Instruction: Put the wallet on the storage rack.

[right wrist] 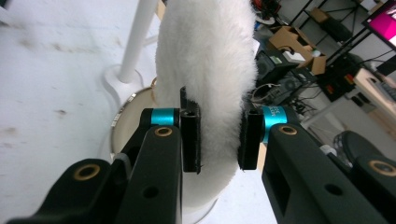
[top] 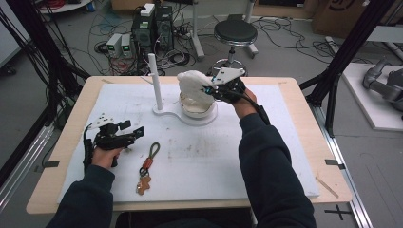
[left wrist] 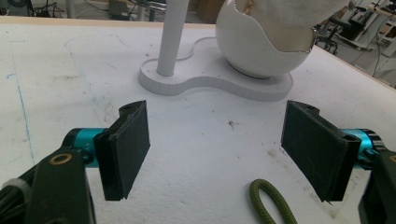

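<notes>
White fluffy plush (right wrist: 205,70) sits pinched between the jaws of the right gripper (right wrist: 218,140), held over the white bowl (top: 197,105) on the stand base (left wrist: 219,79) beside the upright post (top: 154,80). Left gripper (left wrist: 217,149) hovers with jaws wide apart and nothing between them, low over the counter (top: 214,156), near the keychain (top: 147,166) with its green cord loop (left wrist: 271,200)

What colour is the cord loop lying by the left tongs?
Olive green; the rope-like cord loop shows best in the left gripper view.
</notes>
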Tool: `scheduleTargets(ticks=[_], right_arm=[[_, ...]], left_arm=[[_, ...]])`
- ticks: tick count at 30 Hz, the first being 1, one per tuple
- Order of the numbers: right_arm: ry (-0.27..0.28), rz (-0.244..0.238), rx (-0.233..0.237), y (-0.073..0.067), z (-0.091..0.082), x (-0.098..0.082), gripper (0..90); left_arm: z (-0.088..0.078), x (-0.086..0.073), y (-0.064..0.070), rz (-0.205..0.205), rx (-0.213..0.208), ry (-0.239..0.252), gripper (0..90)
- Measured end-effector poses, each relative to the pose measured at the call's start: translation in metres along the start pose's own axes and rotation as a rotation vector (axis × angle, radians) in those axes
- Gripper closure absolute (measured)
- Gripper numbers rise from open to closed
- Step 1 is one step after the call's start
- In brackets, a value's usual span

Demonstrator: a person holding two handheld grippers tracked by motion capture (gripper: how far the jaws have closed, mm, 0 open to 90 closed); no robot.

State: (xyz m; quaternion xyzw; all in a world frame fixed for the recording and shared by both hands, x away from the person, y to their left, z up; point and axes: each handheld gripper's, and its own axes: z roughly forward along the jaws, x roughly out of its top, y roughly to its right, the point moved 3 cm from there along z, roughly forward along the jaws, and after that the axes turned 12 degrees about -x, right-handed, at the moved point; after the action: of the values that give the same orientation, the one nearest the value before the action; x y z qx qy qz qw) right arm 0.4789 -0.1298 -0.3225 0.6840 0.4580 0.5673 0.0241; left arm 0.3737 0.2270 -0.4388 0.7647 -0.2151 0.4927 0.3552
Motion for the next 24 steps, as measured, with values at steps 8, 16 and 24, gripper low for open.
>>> scheduleTargets(ticks=[8,16,24], right_arm=[[-0.081,-0.048,0.028,-0.014,0.027,-0.011,76.2],[-0.155,-0.032,0.086,-0.016,0.036,-0.027,74.7],[-0.089,0.260,0.220,-0.012,0.024,-0.024,55.8]], left_arm=[[0.000,0.000,0.000,0.000,-0.001,0.000,23.6],[0.000,-0.001,0.001,0.001,-0.003,-0.007,23.7],[0.001,-0.002,0.002,0.005,-0.002,-0.010,23.7]])
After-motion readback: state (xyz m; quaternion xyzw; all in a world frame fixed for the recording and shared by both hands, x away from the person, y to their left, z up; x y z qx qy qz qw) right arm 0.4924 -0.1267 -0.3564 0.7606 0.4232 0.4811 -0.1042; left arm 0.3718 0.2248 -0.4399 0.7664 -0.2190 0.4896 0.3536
